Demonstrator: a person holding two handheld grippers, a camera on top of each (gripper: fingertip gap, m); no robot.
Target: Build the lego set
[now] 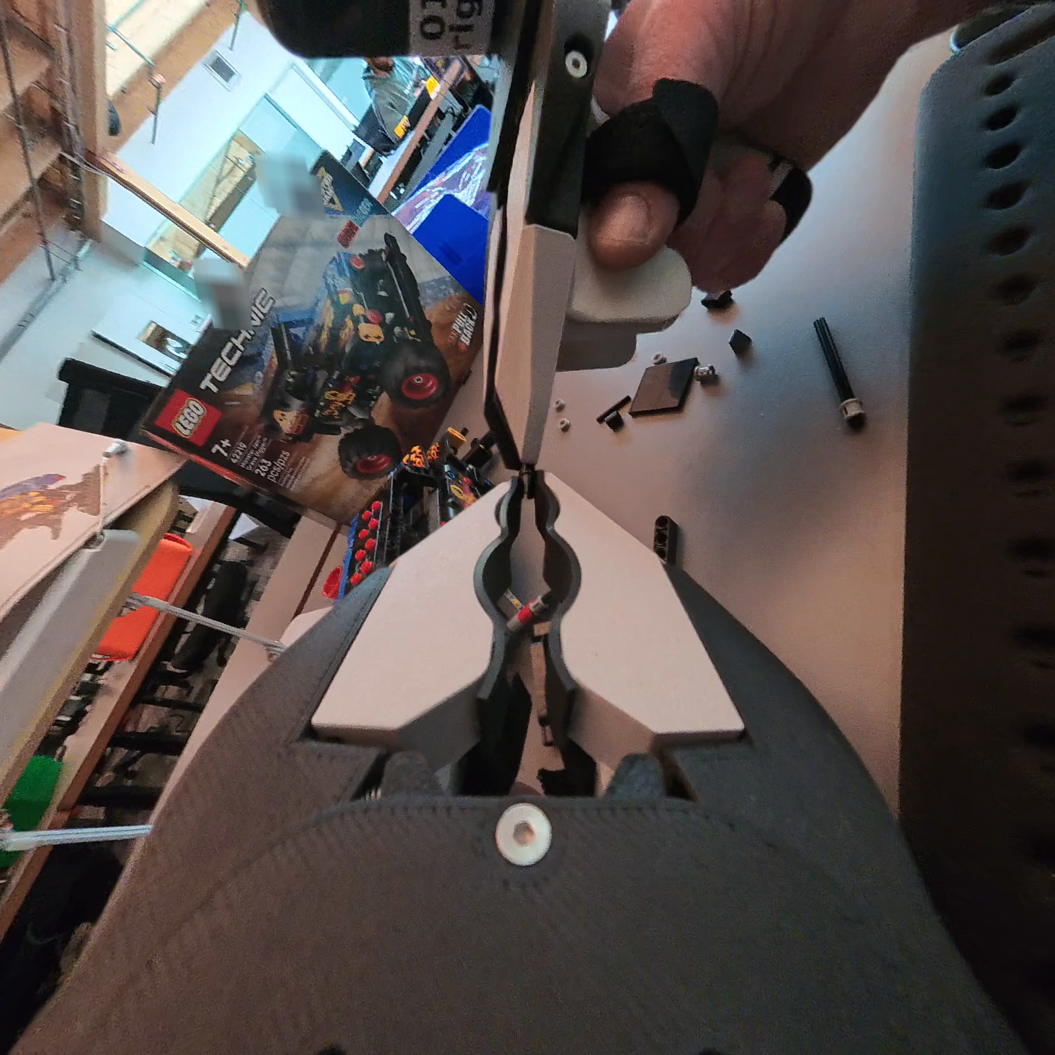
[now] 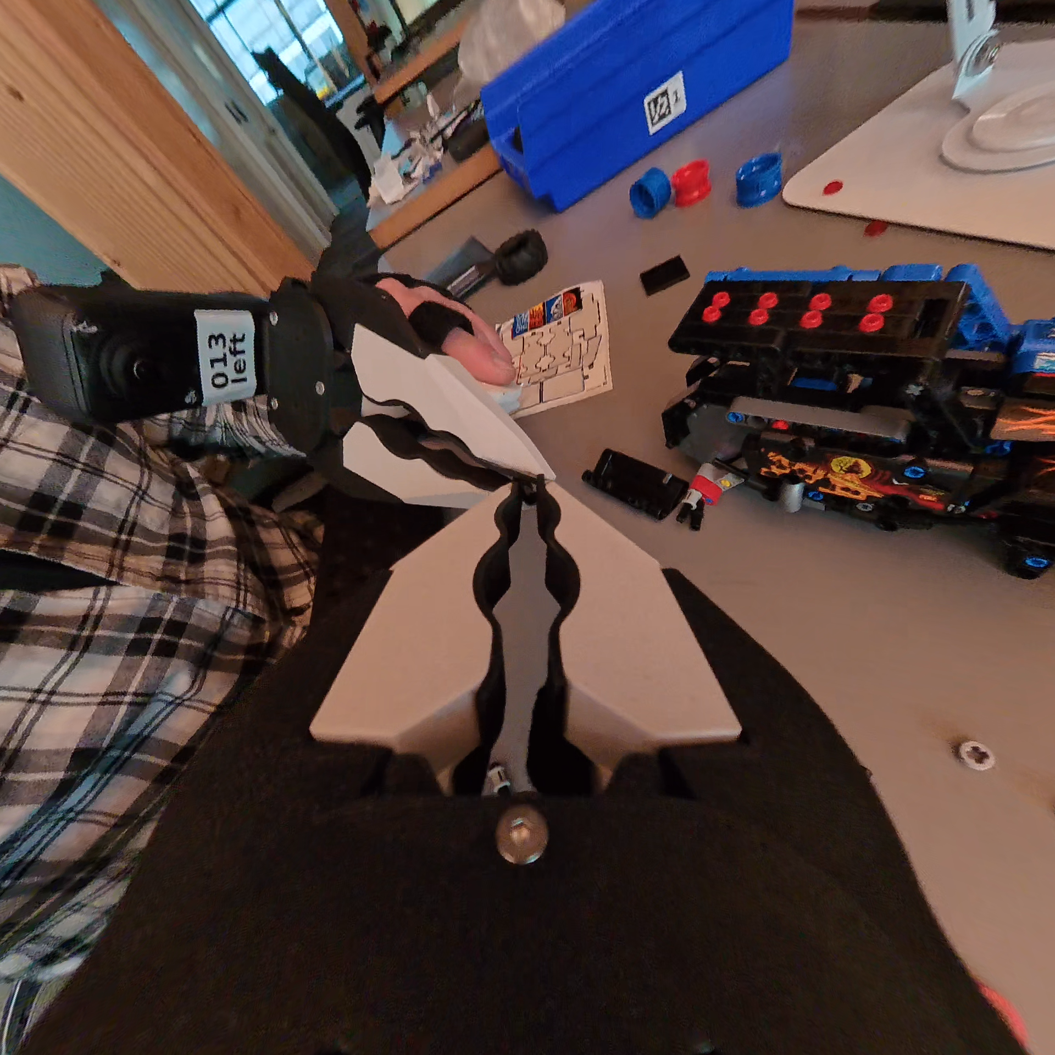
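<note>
Left hand-held gripper [image 1: 528, 476]: tips pinched on a small black piece [image 2: 530, 492].
Right hand-held gripper [image 2: 528, 491]: tips pinched on the same piece.
Truck model [image 2: 868, 411]: 2 o'clock, well apart.
Worktop [image 2: 742, 628]: bare at 3 o'clock.

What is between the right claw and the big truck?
In the right wrist view, a flat black piece lies on the table between the right claw and the truck, with a tiny red-and-grey part beside it.

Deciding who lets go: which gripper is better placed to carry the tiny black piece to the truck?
Right, probably. Both pinch the piece, but the truck lies just beside the right gripper, while the left gripper reaches in from the far side.
</note>
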